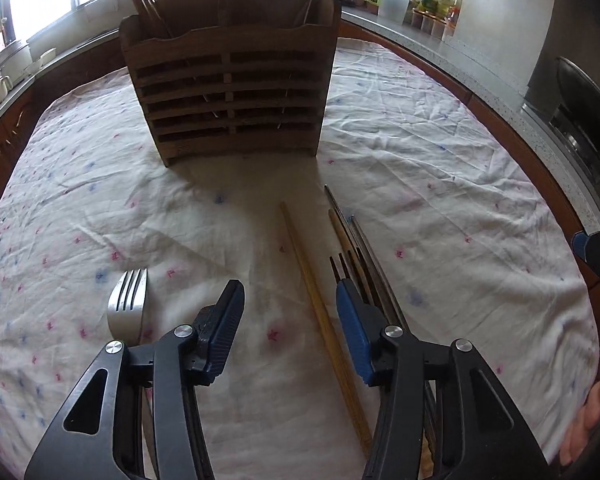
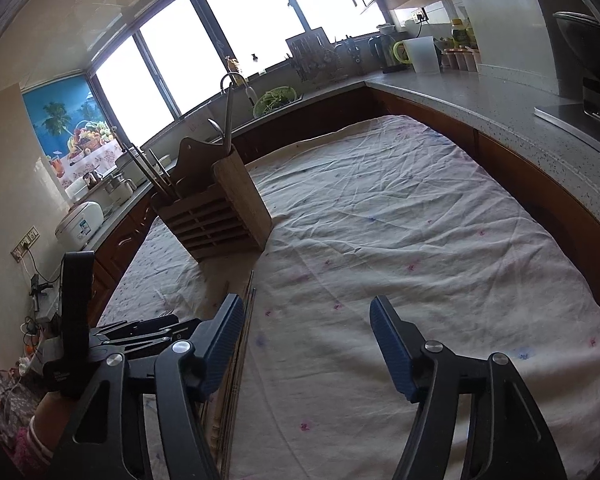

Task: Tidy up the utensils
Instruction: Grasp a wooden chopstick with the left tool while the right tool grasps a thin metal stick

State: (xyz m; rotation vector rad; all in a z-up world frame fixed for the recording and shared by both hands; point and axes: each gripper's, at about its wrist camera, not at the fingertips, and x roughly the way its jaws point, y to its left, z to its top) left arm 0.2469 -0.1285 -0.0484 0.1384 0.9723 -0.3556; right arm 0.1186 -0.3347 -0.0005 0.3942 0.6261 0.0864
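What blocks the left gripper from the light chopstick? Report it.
Nothing visible does. The light chopstick lies on the bare cloth between the open left gripper's fingers, untouched. The darker chopsticks lie just beside the right-hand finger; the fork lies clear to the left.

Right gripper [image 2: 306,322] hung above the flowered cloth [image 2: 420,248], jaws apart, nothing between the pads. A bundle of chopsticks [image 2: 247,312] lay on the cloth just beside and partly under its left finger [image 2: 224,336]. The wooden utensil holder [image 2: 220,208] stood further back, upright, with chopsticks and spoons in it. The left gripper [image 2: 140,330] showed low at the left edge; its jaw state could not be read.
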